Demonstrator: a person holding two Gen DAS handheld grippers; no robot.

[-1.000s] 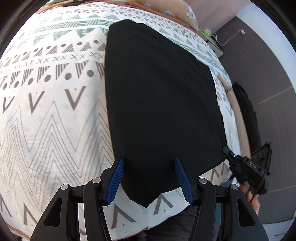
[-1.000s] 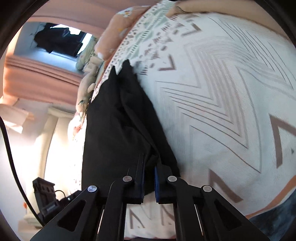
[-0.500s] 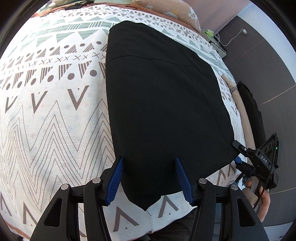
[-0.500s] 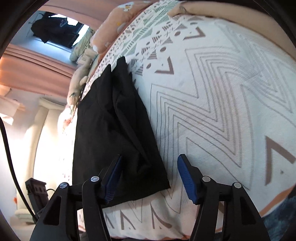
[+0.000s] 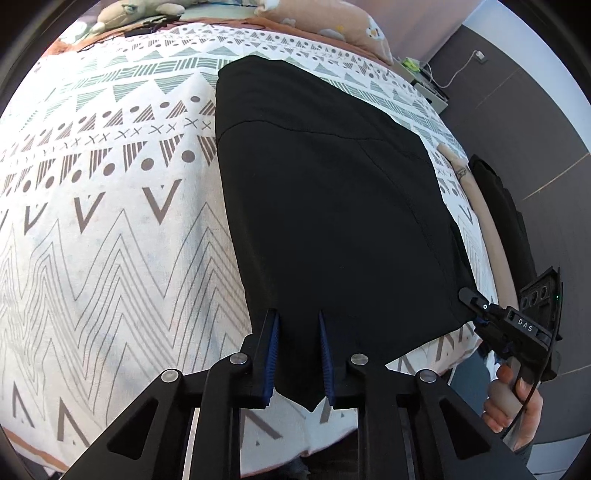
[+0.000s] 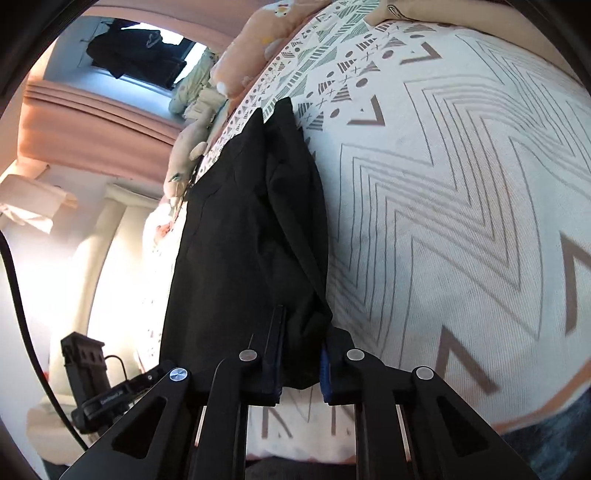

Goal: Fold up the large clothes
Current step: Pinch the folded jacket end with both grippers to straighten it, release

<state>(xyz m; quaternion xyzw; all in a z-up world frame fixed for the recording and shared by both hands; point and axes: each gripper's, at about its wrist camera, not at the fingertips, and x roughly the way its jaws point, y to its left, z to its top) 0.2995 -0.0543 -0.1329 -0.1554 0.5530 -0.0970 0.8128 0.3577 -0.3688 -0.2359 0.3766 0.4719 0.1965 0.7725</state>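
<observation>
Left gripper jaws just closing on near-left corner of black garment; right gripper likewise on near-right corner. Garment flat on bed, partly folded; next fold pending.

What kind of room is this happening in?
Most likely a bedroom. The black garment lies on a bed with a patterned bedspread, there are pillows at its far end, and pink curtains hang by a window.
</observation>
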